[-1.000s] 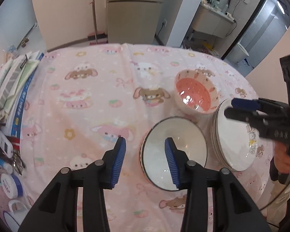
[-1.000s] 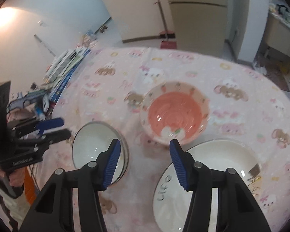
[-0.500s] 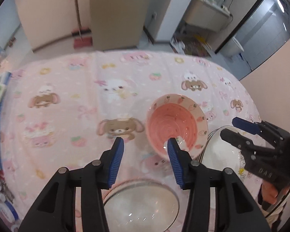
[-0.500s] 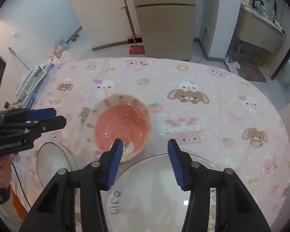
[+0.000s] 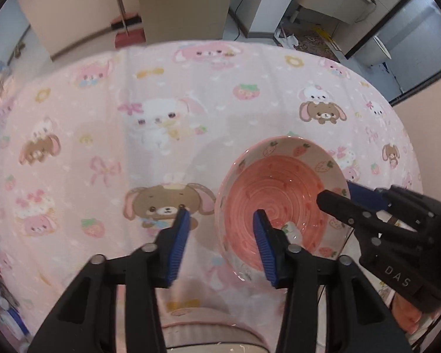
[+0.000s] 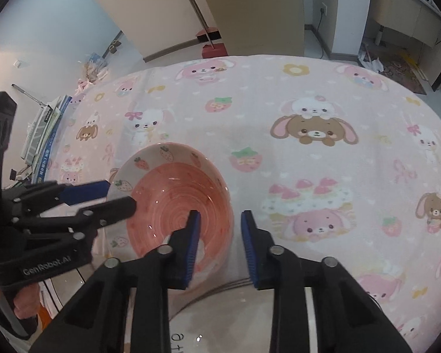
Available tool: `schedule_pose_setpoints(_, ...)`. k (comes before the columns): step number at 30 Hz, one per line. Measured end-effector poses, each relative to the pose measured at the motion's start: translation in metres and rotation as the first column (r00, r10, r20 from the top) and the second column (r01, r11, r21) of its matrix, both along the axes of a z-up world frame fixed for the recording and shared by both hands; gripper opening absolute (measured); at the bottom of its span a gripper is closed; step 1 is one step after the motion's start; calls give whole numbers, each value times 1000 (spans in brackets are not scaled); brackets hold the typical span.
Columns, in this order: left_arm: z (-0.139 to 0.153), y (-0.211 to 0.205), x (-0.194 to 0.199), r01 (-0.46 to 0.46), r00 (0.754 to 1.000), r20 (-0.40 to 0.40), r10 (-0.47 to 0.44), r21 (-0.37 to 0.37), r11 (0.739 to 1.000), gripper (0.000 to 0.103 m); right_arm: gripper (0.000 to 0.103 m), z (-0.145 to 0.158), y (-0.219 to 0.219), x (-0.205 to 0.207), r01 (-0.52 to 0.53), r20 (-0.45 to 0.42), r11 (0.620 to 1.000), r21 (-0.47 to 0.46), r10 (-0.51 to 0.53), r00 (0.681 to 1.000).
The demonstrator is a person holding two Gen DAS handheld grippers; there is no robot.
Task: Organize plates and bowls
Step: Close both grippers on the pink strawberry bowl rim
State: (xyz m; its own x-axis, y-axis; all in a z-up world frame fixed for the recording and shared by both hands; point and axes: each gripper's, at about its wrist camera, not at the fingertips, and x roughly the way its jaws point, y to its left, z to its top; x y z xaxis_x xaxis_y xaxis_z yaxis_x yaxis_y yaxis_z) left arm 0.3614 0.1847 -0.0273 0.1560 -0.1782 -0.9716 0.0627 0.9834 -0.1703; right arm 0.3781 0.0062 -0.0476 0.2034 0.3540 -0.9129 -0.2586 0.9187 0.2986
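Both grippers straddle opposite sides of the strawberry bowl (image 5: 282, 203), which sits on the pink cartoon tablecloth (image 5: 161, 111) of the table. The left gripper (image 5: 220, 235) has one finger inside the bowl and one outside its left rim; the right gripper (image 6: 219, 236) does the same at the right rim. Both sets of jaws are closing, the wall between them, but the pads do not yet appear to press it. The lift seems not yet begun. A white plate (image 6: 235, 309) and a pale bowl (image 5: 208, 332) wait at the near edge, so the sorting looks mostly undone.
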Motion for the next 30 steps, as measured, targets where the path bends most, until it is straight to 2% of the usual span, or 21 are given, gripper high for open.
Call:
schedule_pose_setpoints(5, -19, -3, -1, 11, 999, -45, -11, -3, 1000, 8, 13, -14, 7, 3, -12, -25, 999, -37, 11, 1000)
schedule_pose_setpoints(7, -23, -3, -1, 1, 999, -44, -2, -17, 1000, 7, 11, -24, 7, 4, -17, -64, 999, -29, 16, 998)
schedule_pose_setpoints(10, -19, -2, 0, -1, 1000, -30, 0, -26, 1000, 6, 10, -25, 7, 1, 2, -59, 1000, -29, -4, 998)
schedule_pose_setpoints(13, -1, 1, -7, 26, 999, 23, -25, -40, 999, 6, 10, -17, 4, -3, 11, -60, 1000, 2, -11, 998)
schedule_pose_setpoints(16, 27, 5, -19, 52, 995, 92, -47, -50, 997, 6, 10, 9, 1, -14, -1, -20, 999, 47, 2, 1000)
schedule_pose_setpoints(22, 83, 13, -50, 47, 979, 201, -38, -41, 998, 6, 10, 67, 11, -40, -48, 102, 999, 11, 46, 994)
schedule_pose_setpoints(27, 115, 24, -77, 45, 970, 240, -31, -53, 998, 6, 10, 106, 19, -63, -86, 149, 996, 26, 81, 985)
schedule_pose_setpoints(30, 127, 29, -99, 43, 967, 254, -32, -35, 998, 7, 10, 123, 26, -82, -111, 163, 994, 27, 105, 981)
